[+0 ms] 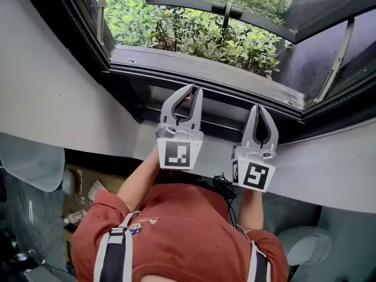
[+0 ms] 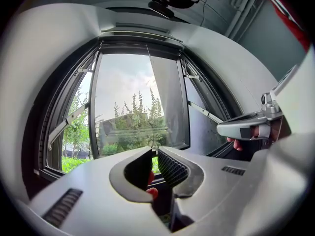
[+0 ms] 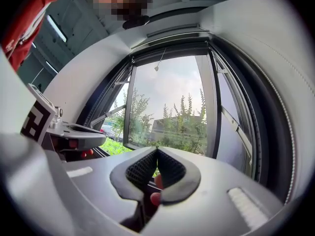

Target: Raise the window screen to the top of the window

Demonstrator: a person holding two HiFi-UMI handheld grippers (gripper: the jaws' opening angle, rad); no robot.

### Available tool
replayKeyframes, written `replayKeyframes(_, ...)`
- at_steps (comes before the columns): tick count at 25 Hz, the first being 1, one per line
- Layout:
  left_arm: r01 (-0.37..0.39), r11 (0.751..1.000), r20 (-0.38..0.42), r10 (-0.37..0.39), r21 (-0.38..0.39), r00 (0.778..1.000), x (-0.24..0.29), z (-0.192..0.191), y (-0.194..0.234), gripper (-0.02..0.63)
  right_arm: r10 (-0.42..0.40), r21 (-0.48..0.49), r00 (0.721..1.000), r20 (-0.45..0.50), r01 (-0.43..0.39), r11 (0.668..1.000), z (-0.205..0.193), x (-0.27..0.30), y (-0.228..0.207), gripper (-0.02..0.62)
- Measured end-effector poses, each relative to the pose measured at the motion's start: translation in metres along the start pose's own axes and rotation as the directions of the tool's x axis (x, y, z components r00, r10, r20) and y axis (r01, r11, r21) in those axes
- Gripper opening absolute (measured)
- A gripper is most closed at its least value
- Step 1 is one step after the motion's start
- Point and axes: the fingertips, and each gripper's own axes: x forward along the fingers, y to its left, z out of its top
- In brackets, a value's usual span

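Jaws clenched on nothing: left hand-held gripper (image 1: 194, 89) and right hand-held gripper (image 1: 258, 106), both at the window's bottom rail (image 1: 226, 90).

Left tips are all but touching, with only a slit between them and no object between the pads. Right tips are pressed together, also empty; it sits further right along the same rail, apart from the left. Window screen (image 3: 170, 43) looks gathered at the top edge of the frame, though its mesh is hard to make out. Thin pull cord (image 3: 160, 59) hangs just beneath it. Shrubs (image 1: 194, 28) show outside, past the sill.
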Motion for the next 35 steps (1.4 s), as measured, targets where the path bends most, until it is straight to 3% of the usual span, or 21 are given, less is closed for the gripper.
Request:
replayKeyframes(3, 0.005, 1.0, 0.01, -0.006, 0.012, 1.0, -0.0012, 0.0016, -0.0015, 0.006, -0.001, 0.002, 1.0, 0.01, 0.001, 1.0, 0.0011, -0.0012, 0.0014, 0.011)
replayKeyframes(12, 0.021, 0.999, 0.028, -0.022, 0.027, 0.999, -0.0047, 0.0059, -0.0007, 0.006, -0.002, 0.002, 0.999, 0.043, 0.002, 1.0, 0.006, -0.0008, 0.0037, 0.011)
replayKeyframes(35, 0.021, 0.999, 0.035, -0.022, 0.042, 0.999, -0.0035, 0.0054, -0.0006, 0.006, 0.017, -0.02, 1.0, 0.024, -0.016, 1.0, -0.0011, 0.0044, 0.0069, 0.011)
